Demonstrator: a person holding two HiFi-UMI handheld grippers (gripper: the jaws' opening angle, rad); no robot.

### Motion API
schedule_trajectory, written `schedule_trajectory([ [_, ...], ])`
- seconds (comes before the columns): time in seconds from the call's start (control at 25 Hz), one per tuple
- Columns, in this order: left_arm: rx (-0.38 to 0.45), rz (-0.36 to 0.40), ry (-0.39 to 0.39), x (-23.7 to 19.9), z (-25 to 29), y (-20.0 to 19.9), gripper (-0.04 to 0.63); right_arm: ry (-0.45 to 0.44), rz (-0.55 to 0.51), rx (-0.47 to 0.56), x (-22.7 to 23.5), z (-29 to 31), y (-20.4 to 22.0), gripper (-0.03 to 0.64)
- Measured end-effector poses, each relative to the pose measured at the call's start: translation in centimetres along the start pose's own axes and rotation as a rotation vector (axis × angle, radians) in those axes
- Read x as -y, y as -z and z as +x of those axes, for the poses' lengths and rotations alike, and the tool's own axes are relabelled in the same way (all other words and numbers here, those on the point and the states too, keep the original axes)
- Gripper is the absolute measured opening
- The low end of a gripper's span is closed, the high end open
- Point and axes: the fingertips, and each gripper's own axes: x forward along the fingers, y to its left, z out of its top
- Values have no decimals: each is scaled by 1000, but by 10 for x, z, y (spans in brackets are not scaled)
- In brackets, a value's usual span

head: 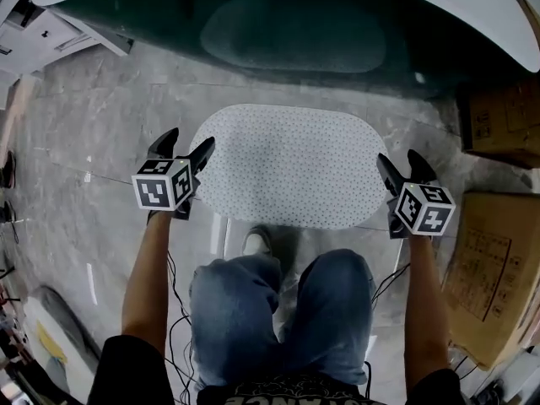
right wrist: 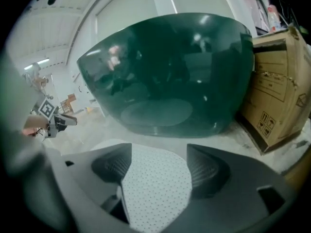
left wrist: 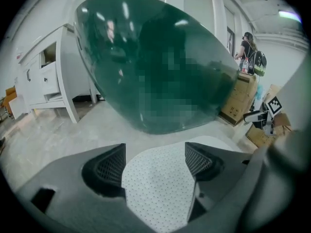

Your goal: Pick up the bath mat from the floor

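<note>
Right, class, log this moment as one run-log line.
white dotted oval bath mat: flat on floor, ungripped | left gripper: open | right gripper: open

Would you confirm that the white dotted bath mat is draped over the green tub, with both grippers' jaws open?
Not quite: the bath mat lies flat on the floor in front of the tub, as the head view shows.

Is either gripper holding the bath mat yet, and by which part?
Nothing is held. The left gripper and right gripper have their jaws apart, at the left and right ends of the bath mat, which lies flat on the floor.
</note>
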Motion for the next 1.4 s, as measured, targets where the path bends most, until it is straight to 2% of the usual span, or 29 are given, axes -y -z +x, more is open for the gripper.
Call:
schedule_trajectory([
  [0.44, -97, -2, 38, -19, 59, 94, 416, -8, 19, -93, 21, 53, 75, 394],
  [0.76, -150, 8, 50, -38, 90, 140, 443, 6, 14, -202, 36, 79, 142, 413],
  [1.0, -212, -29, 17, -71, 105, 173, 451, 7, 20, -285, 47, 105, 181, 441],
  [1.16, -268, -2, 24, -73, 117, 194, 460, 41, 10, -340, 64, 111, 201, 457],
  [1.4, -340, -53, -23, -88, 128, 217, 476, 80, 32, -402, 83, 122, 219, 501],
])
